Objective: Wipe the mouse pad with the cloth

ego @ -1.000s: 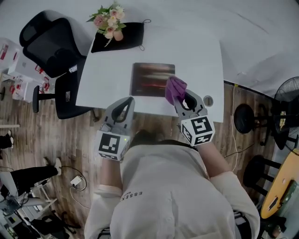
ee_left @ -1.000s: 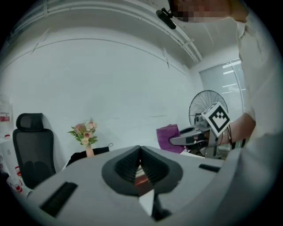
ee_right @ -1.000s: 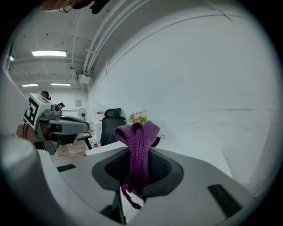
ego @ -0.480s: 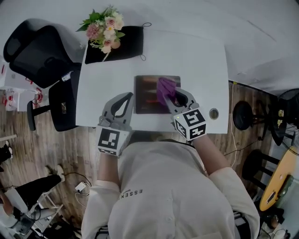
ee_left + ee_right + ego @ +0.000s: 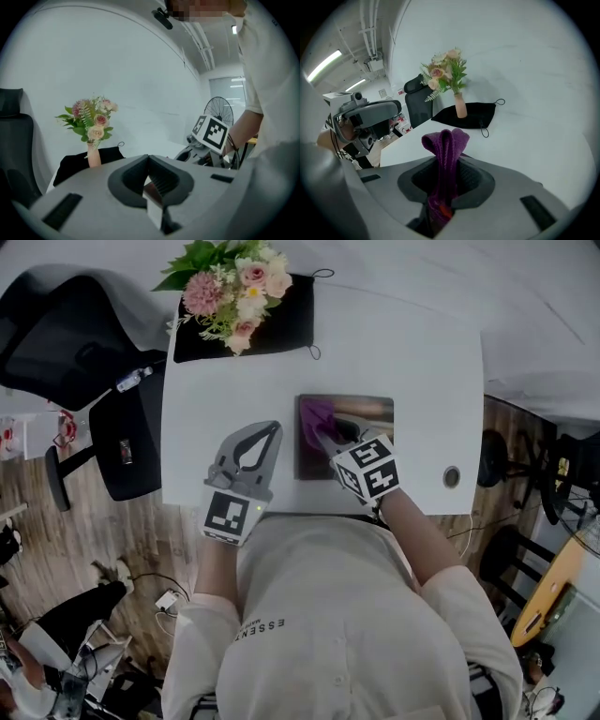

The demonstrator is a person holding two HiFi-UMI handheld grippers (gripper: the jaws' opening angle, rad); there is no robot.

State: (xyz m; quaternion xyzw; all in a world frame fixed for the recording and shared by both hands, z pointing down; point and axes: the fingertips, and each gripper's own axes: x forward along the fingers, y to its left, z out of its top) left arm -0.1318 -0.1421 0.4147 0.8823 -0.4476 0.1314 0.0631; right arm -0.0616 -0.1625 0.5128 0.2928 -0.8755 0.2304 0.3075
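Note:
A dark rectangular mouse pad [image 5: 366, 413] lies on the white table [image 5: 412, 352] near its front edge. My right gripper [image 5: 323, 432] is over the pad's left part, shut on a folded purple cloth [image 5: 317, 416] that sticks out past its jaws [image 5: 445, 145]. My left gripper [image 5: 258, 442] hovers over the table left of the pad, jaws shut with nothing between them; in the left gripper view [image 5: 149, 176] the right gripper's marker cube [image 5: 212, 132] shows to the right.
A vase of pink and cream flowers [image 5: 234, 292] stands on a black pouch [image 5: 281, 320] at the table's back left. A black office chair [image 5: 75, 334] sits left of the table. A round grommet [image 5: 452, 476] is at the front right.
The right gripper has carried the purple cloth from the pad's right edge leftwards across it to the left part. The left gripper has stayed beside the pad. The head view has shifted.

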